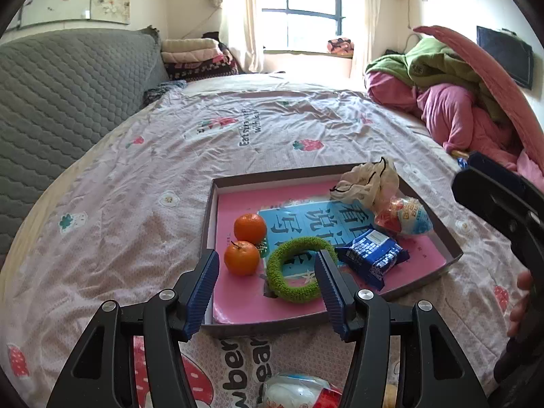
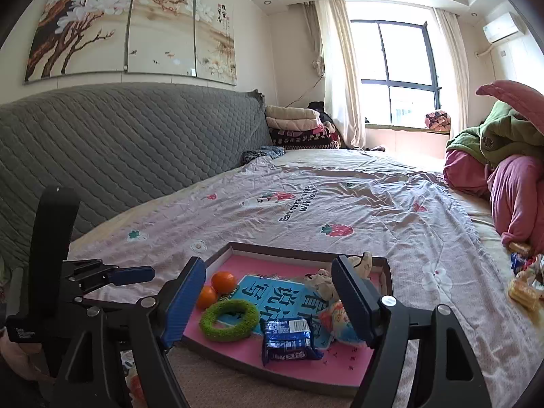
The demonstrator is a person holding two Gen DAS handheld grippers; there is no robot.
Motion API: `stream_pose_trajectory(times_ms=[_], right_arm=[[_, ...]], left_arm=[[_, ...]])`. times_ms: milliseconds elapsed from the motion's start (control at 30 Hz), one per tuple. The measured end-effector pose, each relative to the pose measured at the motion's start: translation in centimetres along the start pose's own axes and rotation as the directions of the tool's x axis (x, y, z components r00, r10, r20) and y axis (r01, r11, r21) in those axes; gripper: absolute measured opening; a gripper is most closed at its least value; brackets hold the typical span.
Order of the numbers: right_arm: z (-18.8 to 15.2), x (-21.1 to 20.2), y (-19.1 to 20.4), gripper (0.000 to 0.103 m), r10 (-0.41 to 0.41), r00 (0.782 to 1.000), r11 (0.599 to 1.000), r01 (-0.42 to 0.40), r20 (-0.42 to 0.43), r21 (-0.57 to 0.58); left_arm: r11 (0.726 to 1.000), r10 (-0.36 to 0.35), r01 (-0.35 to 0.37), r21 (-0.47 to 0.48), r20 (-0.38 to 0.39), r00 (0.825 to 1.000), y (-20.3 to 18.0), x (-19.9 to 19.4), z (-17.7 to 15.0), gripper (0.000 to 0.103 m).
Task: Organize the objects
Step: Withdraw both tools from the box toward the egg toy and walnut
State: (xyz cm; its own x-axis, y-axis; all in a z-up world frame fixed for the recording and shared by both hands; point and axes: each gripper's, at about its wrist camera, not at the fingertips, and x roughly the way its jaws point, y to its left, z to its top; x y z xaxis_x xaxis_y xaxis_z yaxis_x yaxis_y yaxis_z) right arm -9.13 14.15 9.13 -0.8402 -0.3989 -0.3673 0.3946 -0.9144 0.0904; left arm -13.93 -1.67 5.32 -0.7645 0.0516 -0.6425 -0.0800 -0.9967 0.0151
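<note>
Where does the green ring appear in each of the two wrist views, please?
Left wrist view: the green ring lies low in the middle of the picture, in the tray, right of the two oranges.
Right wrist view: the green ring is lower middle-left, in the tray, below and right of the oranges.
Shared landmark: the blue snack packet lies just right of the ring in both.

The bed (image 2: 340, 190) lies open and bare beyond the tray's (image 1: 208, 210) far rim and to its left, up to the grey headboard (image 2: 136, 136). Inside the tray, two oranges (image 1: 250, 227), a green ring (image 1: 295, 272), a blue packet (image 1: 374, 258) and a cloth bundle (image 1: 370, 183) crowd the floor; only the near-left pink corner stays free. Piled bedding (image 1: 459, 108) blocks the far right.
</note>
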Motion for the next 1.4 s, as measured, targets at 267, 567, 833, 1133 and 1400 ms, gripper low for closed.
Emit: stream_pose_trajectory(times_ms=[267, 567, 833, 1133, 1400], right_arm=[[-1.0, -1.8, 1.4, 0.081, -0.028, 0.999, 0.998, 0.029, 0.019, -0.060], [-2.9, -3.2, 2.3, 0.081, -0.012, 1.000, 0.998, 0.012, -0.009, -0.056], [-4.2, -4.0, 1.7, 0.081, 0.018, 0.998, 1.000, -0.017, -0.057, 0.015], [-6.0, -4.3, 2.2, 0.081, 0.035, 0.991, 0.999, -0.032, -0.129, 0.025], [-7.9, -5.0, 3.1, 0.081, 0.026, 0.982, 0.999, -0.031, -0.189, -0.019]], left_arm=[[1.000, 0.015, -0.015, -0.021, 0.024, 1.000, 0.7, -1.5, -1.0, 0.060], [0.999, 0.021, -0.021, -0.034, 0.016, 1.000, 1.0, -2.4, -2.7, 0.060], [0.999, 0.008, -0.009, -0.032, -0.028, 1.000, 0.1, -2.5, -4.5, 0.060], [1.000, 0.015, -0.015, 0.001, -0.067, 0.998, -1.1, -2.7, -6.5, 0.060], [1.000, 0.014, -0.014, 0.000, -0.081, 0.997, -1.7, -3.2, -8.1, 0.060]])
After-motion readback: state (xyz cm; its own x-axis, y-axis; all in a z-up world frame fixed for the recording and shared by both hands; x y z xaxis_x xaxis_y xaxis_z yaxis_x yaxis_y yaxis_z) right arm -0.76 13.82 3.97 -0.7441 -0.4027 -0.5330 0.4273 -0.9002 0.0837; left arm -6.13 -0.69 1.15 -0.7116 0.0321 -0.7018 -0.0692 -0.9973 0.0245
